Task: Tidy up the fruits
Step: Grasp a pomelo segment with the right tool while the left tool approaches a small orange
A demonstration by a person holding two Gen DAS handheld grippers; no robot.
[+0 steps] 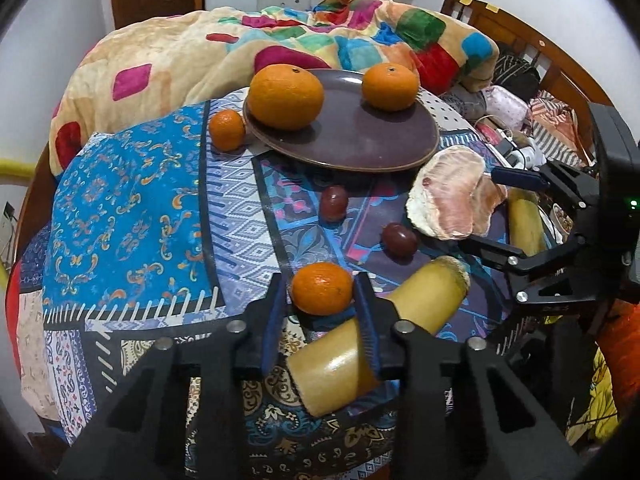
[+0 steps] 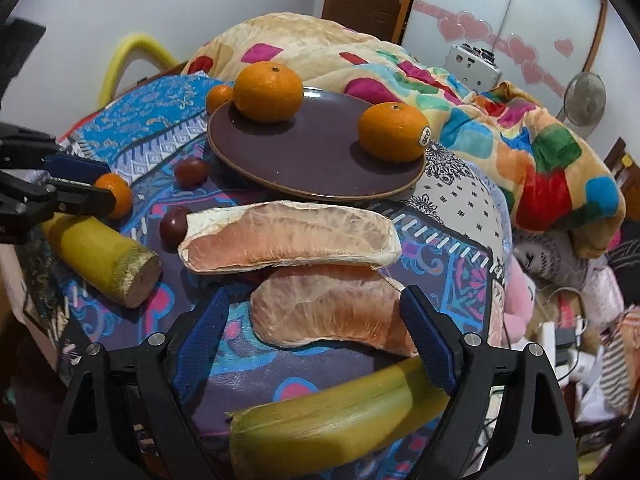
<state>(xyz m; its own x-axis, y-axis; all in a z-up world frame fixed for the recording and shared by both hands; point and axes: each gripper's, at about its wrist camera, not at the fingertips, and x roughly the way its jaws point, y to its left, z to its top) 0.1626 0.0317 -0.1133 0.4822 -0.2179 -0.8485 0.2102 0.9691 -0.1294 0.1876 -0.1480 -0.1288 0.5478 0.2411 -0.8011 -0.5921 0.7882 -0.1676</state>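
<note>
Left wrist view: the left gripper (image 1: pixel 322 288) has its blue pads against both sides of a small orange (image 1: pixel 322 289), gripping it on the patterned cloth (image 1: pixel 132 216). Beneath the right finger lies a yellow cane piece (image 1: pixel 424 292). Farther off, two grapes (image 1: pixel 334 202) sit on open cloth before the brown plate (image 1: pixel 360 140), which carries two big oranges (image 1: pixel 285 96); another small one (image 1: pixel 227 129) touches its left rim. Right wrist view alone shows the right gripper (image 2: pixel 316 320) open wide around the nearer pomelo wedge (image 2: pixel 332 312), its right pad just beside the wedge. A second wedge (image 2: pixel 292 236) lies beyond, a second cane piece (image 2: pixel 340 412) nearer. The blanket (image 2: pixel 500 120) crowds the far edge.
</note>
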